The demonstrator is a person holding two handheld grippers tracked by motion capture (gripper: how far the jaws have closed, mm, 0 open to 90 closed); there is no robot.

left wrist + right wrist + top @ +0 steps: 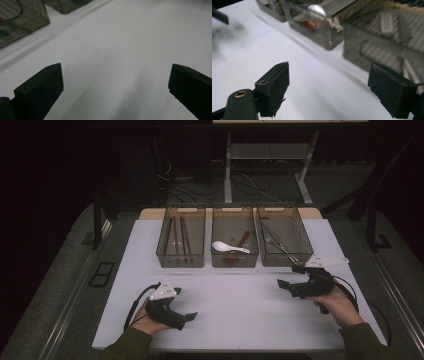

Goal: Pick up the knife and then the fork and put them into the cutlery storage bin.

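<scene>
The right gripper (pixel 289 276) hovers over the white table (pixel 240 305), just in front of the right-hand bin (pixel 280 237), which holds metal cutlery (pixel 277 245). Its jaws stand wide apart with nothing between them; no earlier look tells more. The middle bin (pixel 234 239) next to it holds a white spoon (pixel 227 247) and something reddish-brown. The left bin (pixel 182 237) holds brown chopsticks (pixel 178 236). Well apart, near the table's front left, the left gripper (pixel 189 318) rests low in the person's hand, jaws spread over bare tabletop.
</scene>
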